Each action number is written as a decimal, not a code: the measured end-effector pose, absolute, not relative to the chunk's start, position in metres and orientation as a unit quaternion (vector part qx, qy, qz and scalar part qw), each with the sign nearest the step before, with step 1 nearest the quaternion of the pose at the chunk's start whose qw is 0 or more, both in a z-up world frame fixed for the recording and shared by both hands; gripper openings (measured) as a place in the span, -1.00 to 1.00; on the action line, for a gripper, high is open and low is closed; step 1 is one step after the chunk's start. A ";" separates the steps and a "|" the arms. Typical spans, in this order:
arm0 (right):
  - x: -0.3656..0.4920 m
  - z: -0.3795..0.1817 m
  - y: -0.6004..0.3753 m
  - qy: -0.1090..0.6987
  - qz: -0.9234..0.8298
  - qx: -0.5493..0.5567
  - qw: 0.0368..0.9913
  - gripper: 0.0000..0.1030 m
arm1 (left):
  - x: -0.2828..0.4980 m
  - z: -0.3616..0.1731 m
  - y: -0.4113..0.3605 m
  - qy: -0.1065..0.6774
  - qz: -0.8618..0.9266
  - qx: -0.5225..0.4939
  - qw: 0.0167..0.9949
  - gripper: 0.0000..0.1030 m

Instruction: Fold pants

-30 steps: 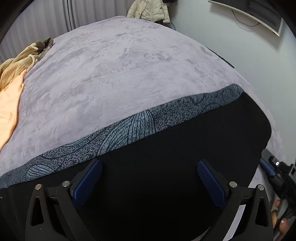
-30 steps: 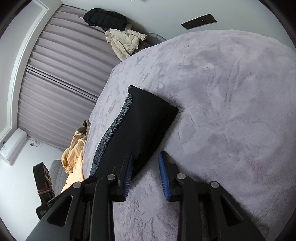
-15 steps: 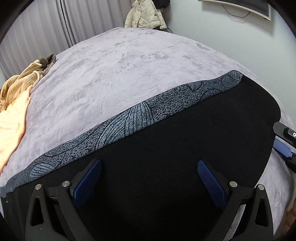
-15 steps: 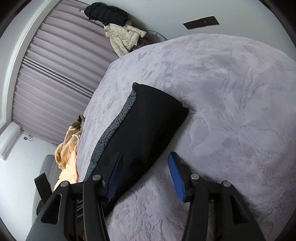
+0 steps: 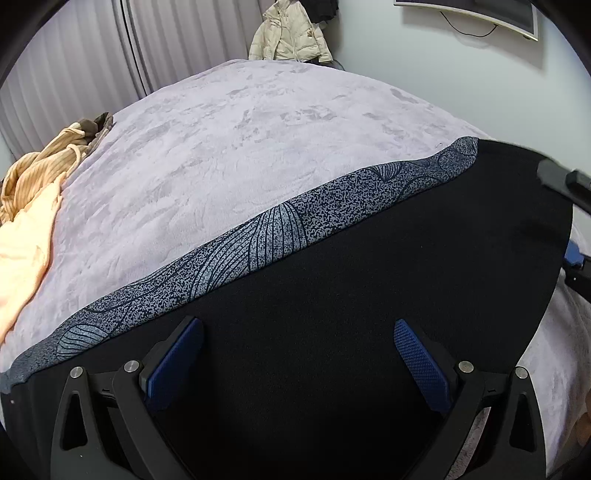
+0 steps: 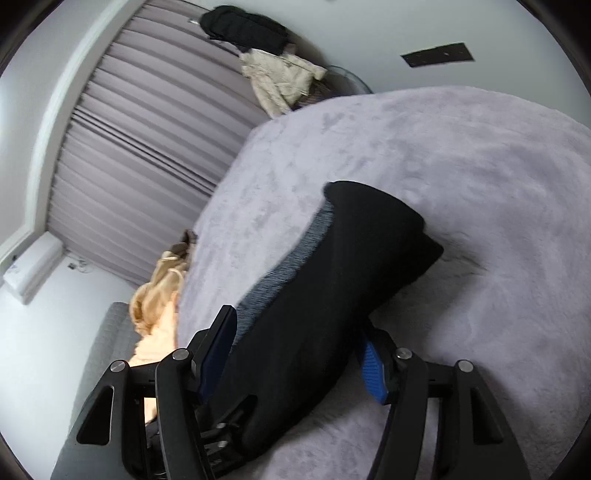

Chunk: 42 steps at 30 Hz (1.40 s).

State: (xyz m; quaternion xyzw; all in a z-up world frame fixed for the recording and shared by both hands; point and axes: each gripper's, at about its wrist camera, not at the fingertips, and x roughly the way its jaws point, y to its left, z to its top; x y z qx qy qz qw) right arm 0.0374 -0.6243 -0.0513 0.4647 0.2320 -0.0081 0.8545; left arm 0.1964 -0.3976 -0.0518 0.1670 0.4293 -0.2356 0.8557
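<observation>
The black pants (image 5: 369,295) lie folded lengthwise on the lilac bed, with a grey speckled leaf-print band (image 5: 258,243) along the far edge. My left gripper (image 5: 299,354) is open, its blue pads over the black cloth near the near edge. In the right wrist view the pants (image 6: 332,295) run away from me. My right gripper (image 6: 299,350) is open, its fingers either side of the pants' near edge. The right gripper also shows at the right edge of the left wrist view (image 5: 569,221).
The lilac plush bed cover (image 5: 258,129) spreads beyond the pants. Orange and tan clothes (image 5: 29,206) lie heaped at the bed's left side. A beige jacket (image 5: 288,33) hangs by the grey curtains. A wall lies to the right.
My right gripper has opened wider and moved forward so its fingers now straddle the pants' edge. My left gripper stays open over the cloth, its view tilted up slightly.
</observation>
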 end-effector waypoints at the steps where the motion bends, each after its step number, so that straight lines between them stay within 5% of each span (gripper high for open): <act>1: 0.037 -0.049 -0.623 0.225 0.003 0.459 0.860 0.29 | 0.196 -0.052 -0.398 0.429 -0.236 0.167 0.856 1.00; 5: 0.049 -0.082 -0.631 0.281 -0.024 0.483 0.829 0.25 | 0.194 -0.053 -0.398 0.427 -0.238 0.168 0.856 1.00; 8: 0.045 -0.099 -0.639 0.262 -0.029 0.488 0.832 -0.10 | 0.198 -0.047 -0.399 0.442 -0.239 0.169 0.848 1.00; 15: 0.043 -0.101 -0.636 0.243 -0.010 0.478 0.844 -0.08 | 0.250 -0.026 -0.409 0.440 -0.172 0.145 0.869 1.00; 19: 0.046 -0.100 -0.634 0.231 0.002 0.479 0.847 -0.05 | 0.278 -0.057 -0.413 0.476 -0.153 0.140 0.855 1.00; 29: 0.051 -0.098 -0.633 0.229 0.016 0.474 0.850 0.09 | 0.222 -0.014 -0.393 0.455 -0.289 0.034 0.842 1.00; 31: 0.050 -0.098 -0.633 0.231 0.011 0.475 0.849 0.02 | 0.214 -0.018 -0.397 0.454 -0.322 0.012 0.830 1.00; 36: 0.050 -0.096 -0.638 0.240 -0.016 0.511 0.825 -0.58 | 0.207 -0.059 -0.406 0.452 -0.382 0.002 0.806 1.00; 42: 0.046 -0.059 -0.621 0.220 -0.015 0.478 0.850 -0.65 | 0.206 -0.054 -0.404 0.455 -0.392 0.011 0.799 1.00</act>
